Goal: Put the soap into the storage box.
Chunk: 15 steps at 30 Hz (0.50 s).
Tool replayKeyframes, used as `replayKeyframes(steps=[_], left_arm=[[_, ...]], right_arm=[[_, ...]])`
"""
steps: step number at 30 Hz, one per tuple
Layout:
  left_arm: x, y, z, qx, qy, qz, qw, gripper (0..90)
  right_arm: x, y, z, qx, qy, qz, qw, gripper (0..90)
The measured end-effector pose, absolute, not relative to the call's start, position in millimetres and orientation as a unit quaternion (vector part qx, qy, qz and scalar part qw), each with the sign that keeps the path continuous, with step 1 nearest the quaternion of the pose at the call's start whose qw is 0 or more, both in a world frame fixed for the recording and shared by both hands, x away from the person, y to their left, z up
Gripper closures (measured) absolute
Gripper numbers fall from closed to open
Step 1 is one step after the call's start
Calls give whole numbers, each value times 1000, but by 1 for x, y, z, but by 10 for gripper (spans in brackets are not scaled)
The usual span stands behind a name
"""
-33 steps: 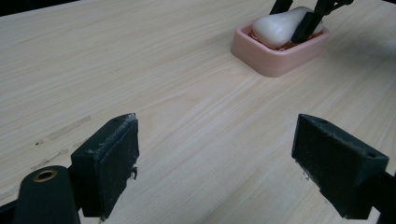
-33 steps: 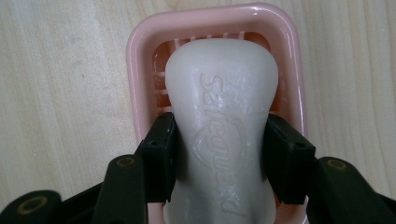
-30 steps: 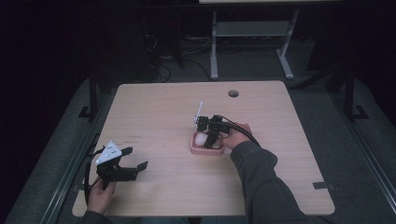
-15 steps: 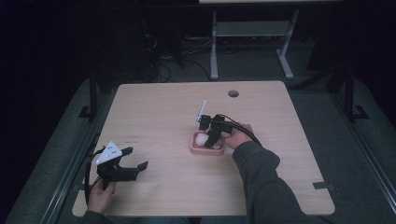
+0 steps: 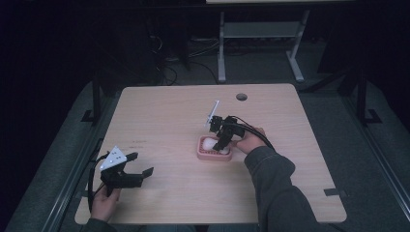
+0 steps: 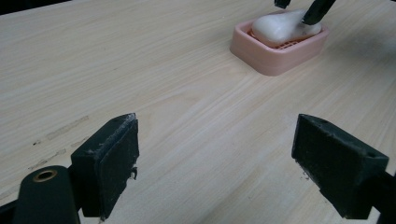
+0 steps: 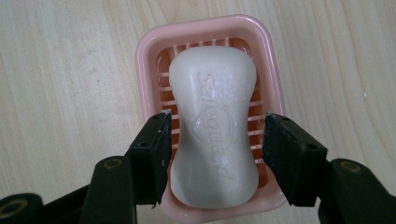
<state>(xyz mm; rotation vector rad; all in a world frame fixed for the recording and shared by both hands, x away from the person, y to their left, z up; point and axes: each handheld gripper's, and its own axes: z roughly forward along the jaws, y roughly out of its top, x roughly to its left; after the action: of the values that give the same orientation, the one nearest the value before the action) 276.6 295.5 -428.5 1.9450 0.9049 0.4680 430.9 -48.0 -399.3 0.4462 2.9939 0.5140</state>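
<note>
One white soap bar [image 7: 214, 128], hard, slick and compact, lies in the pink dish [image 7: 149, 46] mid-worktop, its narrow waist between the right claw [image 7: 215, 149], whose jaws have just been opening, pads clear.

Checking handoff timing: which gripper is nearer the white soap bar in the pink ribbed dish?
Right. The right gripper straddles the white soap bar, jaws just opened. The left gripper sits far off by the table's near-left edge.

Black two-jaw grippers — left gripper [image 5: 126, 175] bears a grey three-cornered plate; right gripper [image 5: 221, 140] trails black cable; dark grey sleeve [image 5: 278, 186].
</note>
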Motion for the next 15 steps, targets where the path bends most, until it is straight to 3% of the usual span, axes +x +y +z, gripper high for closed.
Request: replayKeyframes(steps=[15], left_arm=[[276,295,-428,789,366,189,455,145]], right_arm=[[425,-63,-386,160,967,193,47,393]])
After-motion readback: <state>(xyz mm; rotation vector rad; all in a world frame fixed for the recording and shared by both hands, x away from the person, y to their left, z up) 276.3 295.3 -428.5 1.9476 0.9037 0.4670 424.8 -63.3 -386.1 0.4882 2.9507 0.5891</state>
